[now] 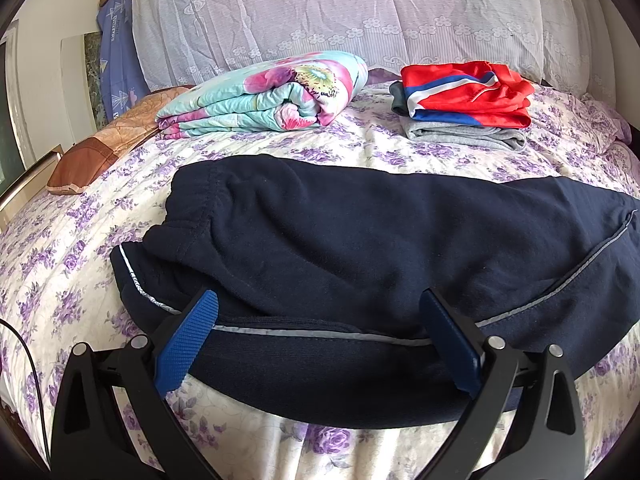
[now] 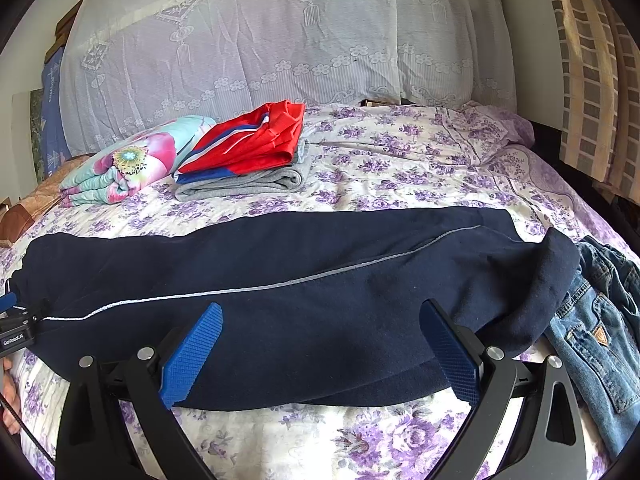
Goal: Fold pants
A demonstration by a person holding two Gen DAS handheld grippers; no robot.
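Observation:
Dark navy sweatpants (image 1: 360,248) with a grey side stripe lie lengthwise across the bed, folded leg on leg, waistband at the left. My left gripper (image 1: 320,320) is open, its blue fingers (image 1: 188,340) straddling the near edge by the waistband end. The pants (image 2: 304,280) also fill the right wrist view, cuffs at the right. My right gripper (image 2: 324,332) is open over the near edge of the legs. The left gripper's tip (image 2: 12,320) shows at that view's left edge.
The bed has a purple-flowered sheet (image 1: 60,280). A folded floral quilt (image 1: 264,96) and a stack of folded red and grey clothes (image 1: 464,100) lie at the back. Blue jeans (image 2: 600,340) lie at the right by the cuffs. A lace-covered headboard (image 1: 340,12) stands behind.

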